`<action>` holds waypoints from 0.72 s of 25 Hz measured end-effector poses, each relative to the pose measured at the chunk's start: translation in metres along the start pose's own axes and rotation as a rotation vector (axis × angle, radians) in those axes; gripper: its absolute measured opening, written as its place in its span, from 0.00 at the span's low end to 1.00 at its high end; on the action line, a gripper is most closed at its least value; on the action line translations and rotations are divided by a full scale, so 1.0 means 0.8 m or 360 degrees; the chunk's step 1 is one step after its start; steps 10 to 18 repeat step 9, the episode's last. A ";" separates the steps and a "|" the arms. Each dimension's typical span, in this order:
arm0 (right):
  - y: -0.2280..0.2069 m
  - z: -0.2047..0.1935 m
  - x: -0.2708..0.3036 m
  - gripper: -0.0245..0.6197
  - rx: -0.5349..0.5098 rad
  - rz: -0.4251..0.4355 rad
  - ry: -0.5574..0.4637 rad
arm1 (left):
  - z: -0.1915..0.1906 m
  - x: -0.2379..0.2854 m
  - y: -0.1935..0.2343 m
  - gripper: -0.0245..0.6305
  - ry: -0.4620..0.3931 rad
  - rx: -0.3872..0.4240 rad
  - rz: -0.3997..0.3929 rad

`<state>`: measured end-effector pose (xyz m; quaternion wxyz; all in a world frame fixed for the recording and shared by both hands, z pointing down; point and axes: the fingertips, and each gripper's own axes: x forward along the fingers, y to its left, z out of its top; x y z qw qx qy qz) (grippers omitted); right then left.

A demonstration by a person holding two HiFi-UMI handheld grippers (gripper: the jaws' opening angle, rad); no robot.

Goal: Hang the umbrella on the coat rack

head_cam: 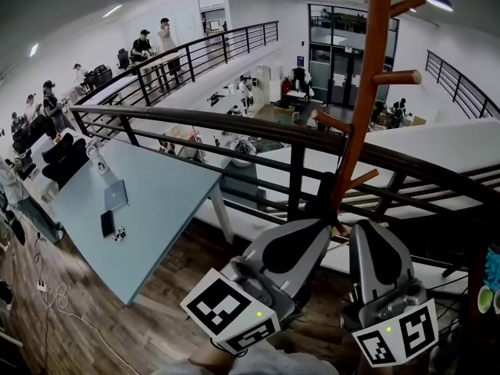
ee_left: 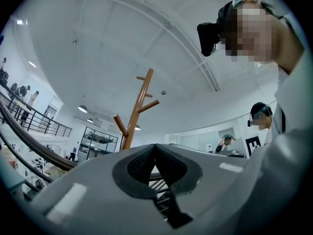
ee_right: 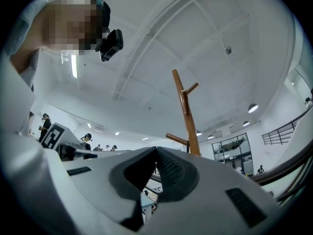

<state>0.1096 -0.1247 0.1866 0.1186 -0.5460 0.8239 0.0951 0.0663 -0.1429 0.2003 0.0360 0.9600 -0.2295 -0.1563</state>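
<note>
The wooden coat rack (head_cam: 365, 92) stands just past my grippers, with bare pegs up its pole; it also shows as the coat rack (ee_left: 134, 112) and the coat rack (ee_right: 186, 112) against the ceiling. I see no umbrella for certain. A dark shape (head_cam: 323, 198) sits against the pole by the lowest peg, and I cannot tell what it is. My left gripper (head_cam: 316, 229) and right gripper (head_cam: 369, 229) are side by side near the rack's foot. Both the left gripper (ee_left: 155, 146) and the right gripper (ee_right: 156, 149) point upward, shut, with nothing between the pads.
A black metal railing (head_cam: 234, 122) runs across behind the rack, with an open office floor below it. A pale blue table (head_cam: 156, 209) at the left holds a laptop (head_cam: 116, 195). Cables lie on the wooden floor (head_cam: 55, 295). Green cups (head_cam: 486, 297) sit at the right edge.
</note>
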 end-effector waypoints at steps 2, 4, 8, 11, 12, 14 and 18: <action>-0.001 0.000 -0.001 0.04 -0.0001 0.0004 0.0007 | 0.000 0.002 -0.002 0.05 0.0001 0.0001 0.0000; -0.002 0.000 -0.003 0.04 0.0008 0.0011 0.0011 | -0.001 0.003 -0.005 0.05 0.0007 0.0002 -0.0003; -0.005 0.003 -0.011 0.04 0.0037 0.0025 0.0006 | -0.004 0.007 -0.014 0.05 0.0014 0.0004 -0.0007; -0.005 0.003 -0.012 0.04 0.0043 0.0029 0.0005 | -0.004 0.007 -0.015 0.05 0.0014 0.0003 -0.0008; -0.005 0.003 -0.012 0.04 0.0043 0.0029 0.0005 | -0.004 0.007 -0.015 0.05 0.0014 0.0003 -0.0008; -0.005 0.003 -0.012 0.04 0.0043 0.0029 0.0005 | -0.004 0.007 -0.015 0.05 0.0014 0.0003 -0.0008; -0.005 0.003 -0.012 0.04 0.0043 0.0029 0.0005 | -0.004 0.007 -0.015 0.05 0.0014 0.0003 -0.0008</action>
